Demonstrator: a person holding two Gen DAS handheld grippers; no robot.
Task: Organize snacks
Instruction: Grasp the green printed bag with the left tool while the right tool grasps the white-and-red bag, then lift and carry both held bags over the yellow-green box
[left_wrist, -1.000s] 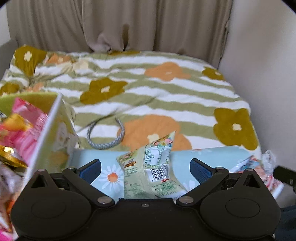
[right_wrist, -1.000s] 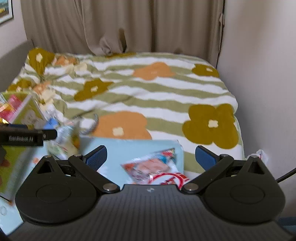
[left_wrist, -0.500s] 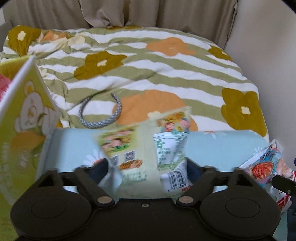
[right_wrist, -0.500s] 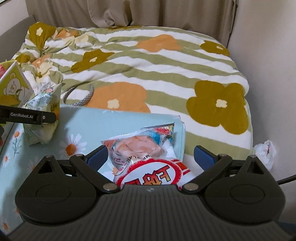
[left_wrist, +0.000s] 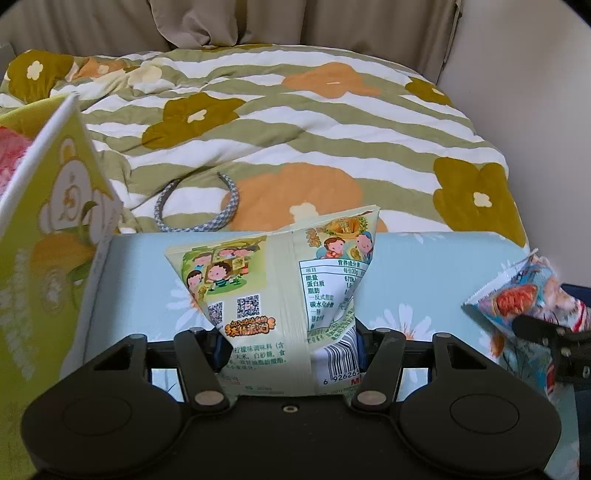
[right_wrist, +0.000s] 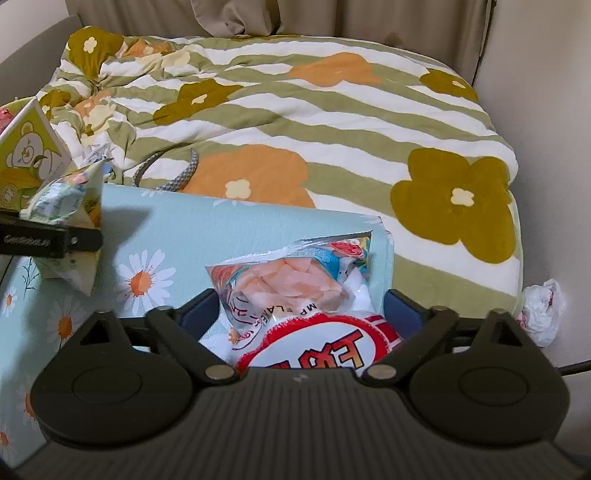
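Soft, even daylight filled both views, with no hard glare. On the daisy-print board (right_wrist: 229, 229) a dim shadow lay near its far left corner, beside the green snack bag (right_wrist: 70, 206). Fisheye bending curved the quilt (left_wrist: 295, 122) and darkened the frame corners. Print on the green bag's back (left_wrist: 280, 291) read sharply; the yellow box (left_wrist: 40, 229) at the left edge looked smeared and soft.

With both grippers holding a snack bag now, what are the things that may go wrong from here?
1. The left gripper pinches only the lower end of the green snack bag, so the tall, puffy bag may tip or slip out.
2. The right gripper is shut on the shrimp snack bag; a harder squeeze may crush the chips.
3. The yellow box stands close on the left; the green bag may catch its edge.
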